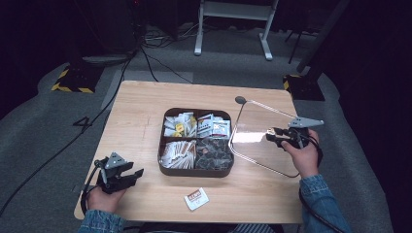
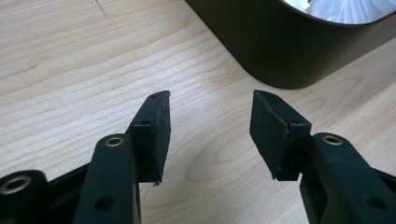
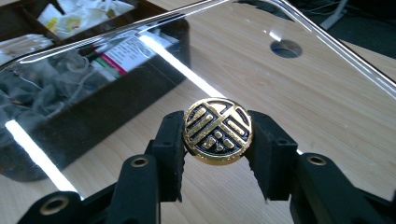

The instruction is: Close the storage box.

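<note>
My right gripper (image 3: 217,135) is clamped on the gold knob (image 3: 218,131) of the clear lid (image 3: 299,98): rigid, light, slick, probably breakable, so knob is the only sane hold; left gripper (image 2: 210,128) half-open, empty.

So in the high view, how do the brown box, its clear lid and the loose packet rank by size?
1. Clear lid and brown box: look alike; the lid is tilted, so unsure.
2. Loose packet: plainly smallest.
</note>
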A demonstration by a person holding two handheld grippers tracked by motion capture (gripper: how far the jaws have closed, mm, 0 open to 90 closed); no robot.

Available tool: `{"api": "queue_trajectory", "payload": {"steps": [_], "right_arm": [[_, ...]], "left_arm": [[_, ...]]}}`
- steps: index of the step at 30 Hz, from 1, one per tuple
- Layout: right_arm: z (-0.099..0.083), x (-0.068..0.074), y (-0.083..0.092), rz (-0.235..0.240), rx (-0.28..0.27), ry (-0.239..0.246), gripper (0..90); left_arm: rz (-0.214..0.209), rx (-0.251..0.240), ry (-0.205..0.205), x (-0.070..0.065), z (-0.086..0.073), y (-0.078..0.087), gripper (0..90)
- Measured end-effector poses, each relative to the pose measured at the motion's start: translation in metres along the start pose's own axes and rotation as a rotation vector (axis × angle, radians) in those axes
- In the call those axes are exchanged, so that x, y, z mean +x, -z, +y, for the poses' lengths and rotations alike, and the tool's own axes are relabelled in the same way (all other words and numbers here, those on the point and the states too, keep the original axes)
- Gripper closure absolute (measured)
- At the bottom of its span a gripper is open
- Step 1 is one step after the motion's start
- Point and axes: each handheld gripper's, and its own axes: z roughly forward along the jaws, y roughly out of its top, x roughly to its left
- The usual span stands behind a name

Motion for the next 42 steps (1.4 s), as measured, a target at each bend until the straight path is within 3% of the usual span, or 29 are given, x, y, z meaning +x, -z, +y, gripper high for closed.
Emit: {"api": "queue_trajectory", "payload": {"steps": [11,19,42], "right_arm": [[0.035,0.031,-0.027,0.098,0.015,0.062,58.7],[0.057,0.052,-0.046,0.141,0.041,0.116,58.7],[0.105,0.099,-0.098,0.248,0.047,0.192,58.7]], "left_arm": [[-0.004,-0.006,-0.003,0.001,0.002,-0.001,48.5],[-0.008,-0.009,-0.007,0.000,0.003,-0.003,48.5],[-0.006,0.001,-0.016,-0.004,-0.008,0.006,48.3]]}}
